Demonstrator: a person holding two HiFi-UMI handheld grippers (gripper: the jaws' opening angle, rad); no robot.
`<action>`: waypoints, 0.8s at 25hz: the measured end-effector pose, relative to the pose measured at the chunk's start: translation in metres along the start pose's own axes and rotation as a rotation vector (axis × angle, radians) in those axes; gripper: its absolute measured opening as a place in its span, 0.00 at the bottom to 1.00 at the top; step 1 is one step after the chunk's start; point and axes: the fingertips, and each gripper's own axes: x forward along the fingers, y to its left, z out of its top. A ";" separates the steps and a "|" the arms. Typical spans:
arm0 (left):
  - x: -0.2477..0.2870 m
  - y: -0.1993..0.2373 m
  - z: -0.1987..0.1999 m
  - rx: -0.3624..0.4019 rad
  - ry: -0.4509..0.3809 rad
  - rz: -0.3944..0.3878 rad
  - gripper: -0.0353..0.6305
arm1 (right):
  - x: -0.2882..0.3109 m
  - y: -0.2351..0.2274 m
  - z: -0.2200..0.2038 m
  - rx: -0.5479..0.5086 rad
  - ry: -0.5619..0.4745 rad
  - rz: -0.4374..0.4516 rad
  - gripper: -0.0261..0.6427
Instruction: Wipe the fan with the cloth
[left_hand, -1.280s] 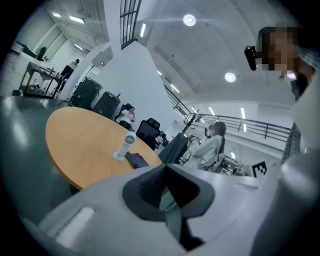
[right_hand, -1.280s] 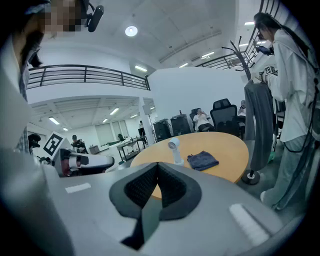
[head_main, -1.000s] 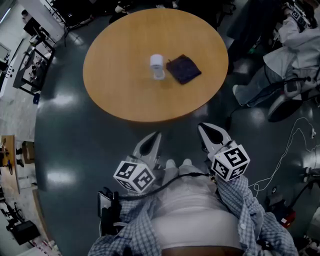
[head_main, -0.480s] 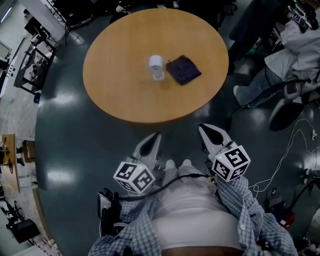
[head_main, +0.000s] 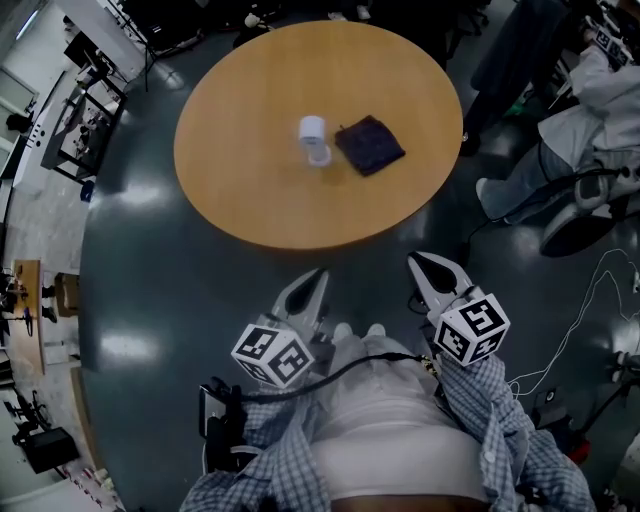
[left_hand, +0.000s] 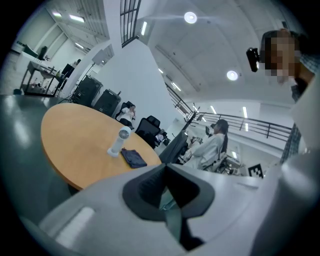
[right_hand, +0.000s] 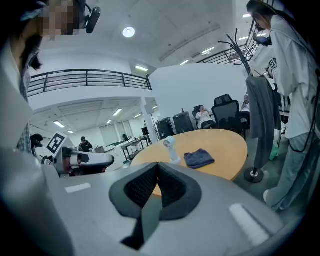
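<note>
Two grippers are held low in front of the person, above the grey floor (head_main: 150, 270) and short of the near edge of the round wooden table (head_main: 230, 195). The left gripper (head_main: 315, 275) has its jaws pressed together with nothing between them. The right gripper (head_main: 422, 262) is closed the same way and is also empty.

The small white fan (head_main: 314, 138) stands upright on the table, well ahead of both pairs of jaws and roughly in line with the left gripper's tips. The dark blue cloth (head_main: 370, 144) lies flat just beside the fan, on the side toward the right gripper. Its edge looks slightly clear of the fan's base, though the views are too small to be sure. Neither gripper touches the fan, the cloth or the table.

Beyond the right gripper's outer side, a seated person (head_main: 590, 110) in pale clothes is near the table's far right edge.
</note>
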 end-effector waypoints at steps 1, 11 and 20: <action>0.001 0.000 -0.002 0.008 -0.001 0.001 0.05 | -0.002 -0.003 -0.001 0.000 -0.003 -0.002 0.04; 0.030 0.004 0.010 0.076 -0.032 -0.065 0.05 | 0.000 -0.032 -0.001 -0.005 0.017 -0.027 0.04; 0.094 0.087 0.059 0.240 -0.005 -0.052 0.18 | 0.075 -0.056 0.038 -0.032 0.000 -0.062 0.04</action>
